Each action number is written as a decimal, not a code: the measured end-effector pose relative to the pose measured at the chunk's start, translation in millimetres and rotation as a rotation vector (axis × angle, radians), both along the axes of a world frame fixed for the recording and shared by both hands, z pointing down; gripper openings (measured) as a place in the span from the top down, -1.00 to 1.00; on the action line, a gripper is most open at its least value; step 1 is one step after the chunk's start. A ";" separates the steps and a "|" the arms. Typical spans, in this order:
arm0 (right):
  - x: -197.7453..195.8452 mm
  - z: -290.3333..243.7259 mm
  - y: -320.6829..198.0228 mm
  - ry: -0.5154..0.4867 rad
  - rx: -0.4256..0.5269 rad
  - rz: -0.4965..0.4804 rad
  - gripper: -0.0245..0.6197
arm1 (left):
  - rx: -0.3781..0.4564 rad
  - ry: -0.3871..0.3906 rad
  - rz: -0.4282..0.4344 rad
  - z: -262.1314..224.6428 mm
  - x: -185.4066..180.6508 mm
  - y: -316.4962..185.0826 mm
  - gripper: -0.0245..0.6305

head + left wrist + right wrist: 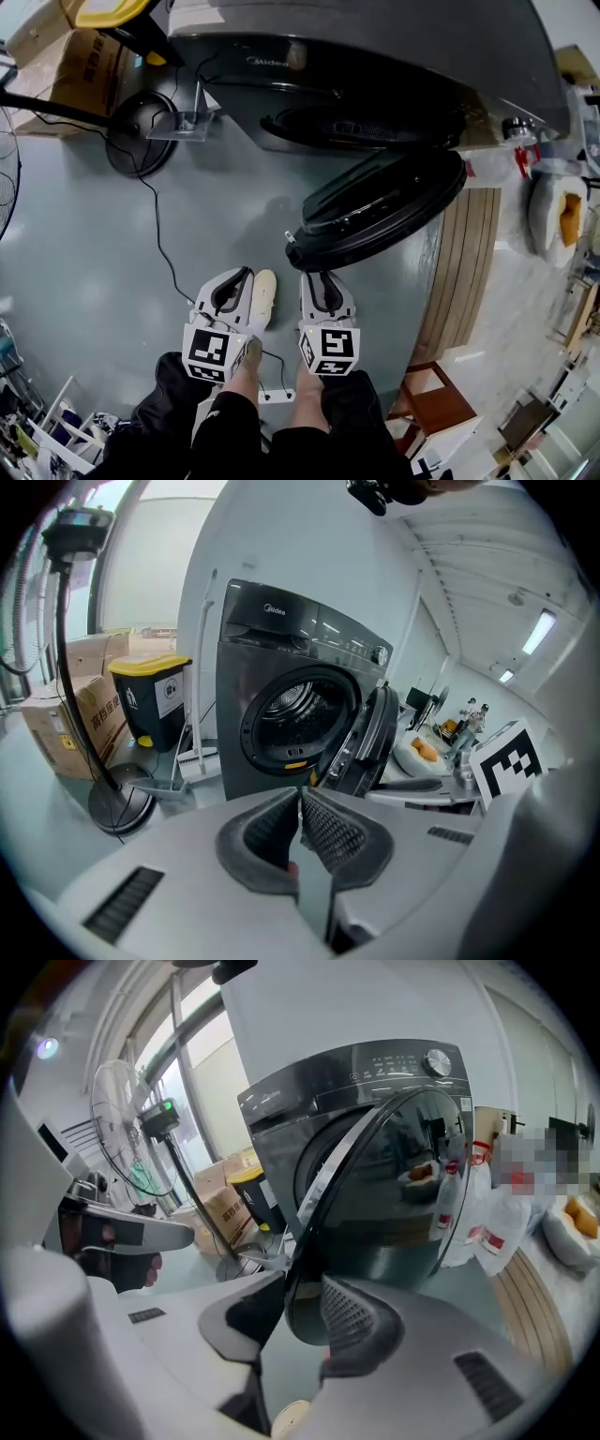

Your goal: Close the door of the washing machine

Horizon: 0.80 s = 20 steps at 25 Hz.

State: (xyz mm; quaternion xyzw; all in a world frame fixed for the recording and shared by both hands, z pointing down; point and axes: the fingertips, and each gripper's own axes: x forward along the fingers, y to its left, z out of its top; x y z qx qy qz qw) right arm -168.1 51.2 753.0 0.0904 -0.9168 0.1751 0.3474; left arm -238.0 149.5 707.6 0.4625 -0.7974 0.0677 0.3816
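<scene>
Wide open: round black glass door [380,211] of dark grey washing machine [375,56], 1 o'clock of right gripper [326,286], jaws apart, empty; left gripper [232,286] pinched together. Risk: tips skid off curved glass, latch misses.

Head view looks steeply down; gripper views face the washing machine [281,705].

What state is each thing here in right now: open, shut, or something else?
Washing machine door: open, swung wide out from the drum opening.
Left gripper: shut, nothing between its jaws.
Right gripper: open, gripping nothing.
Yellow-lidded bin: lid down.
</scene>
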 end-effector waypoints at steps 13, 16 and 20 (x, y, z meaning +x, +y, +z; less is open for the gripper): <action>-68.3 -1.2 2.9 -0.034 0.009 -0.010 0.51 | 0.014 -0.017 -0.052 1.6 -61.1 9.3 0.83; -81.2 -3.8 2.0 -0.047 0.023 -0.032 0.54 | 0.018 -0.015 -0.082 0.2 -69.6 14.8 0.83; -100.0 -6.0 3.3 -0.056 0.040 -0.062 0.53 | 0.022 -0.017 -0.106 -0.2 -80.0 20.2 0.83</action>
